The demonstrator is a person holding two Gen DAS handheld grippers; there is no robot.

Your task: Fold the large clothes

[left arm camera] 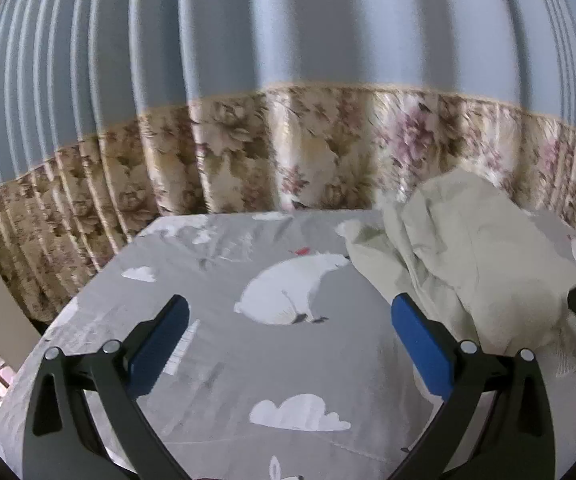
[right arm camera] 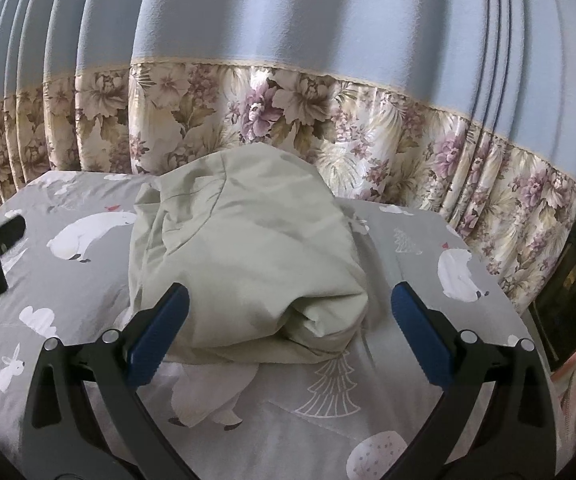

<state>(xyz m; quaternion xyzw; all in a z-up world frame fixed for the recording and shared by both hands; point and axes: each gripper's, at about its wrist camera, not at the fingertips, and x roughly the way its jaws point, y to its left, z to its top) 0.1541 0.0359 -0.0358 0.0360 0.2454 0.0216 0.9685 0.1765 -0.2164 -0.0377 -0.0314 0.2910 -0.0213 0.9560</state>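
We see a pale green garment [right arm camera: 248, 248] lying folded into a thick, creased bundle on the grey polar-bear bedsheet [right arm camera: 368, 400], near the floral curtain [right arm camera: 288, 104]. Our left gripper [left arm camera: 290, 312] and right gripper [right arm camera: 290, 300] both hover with jaws spread wide, holding nothing.

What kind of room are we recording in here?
Likely a bedroom at home. The work surface looks like a bed under a grey polar-bear sheet, with a pale green garment heaped on it, and a pleated blue curtain with a floral band hangs right behind. Both claws are open.
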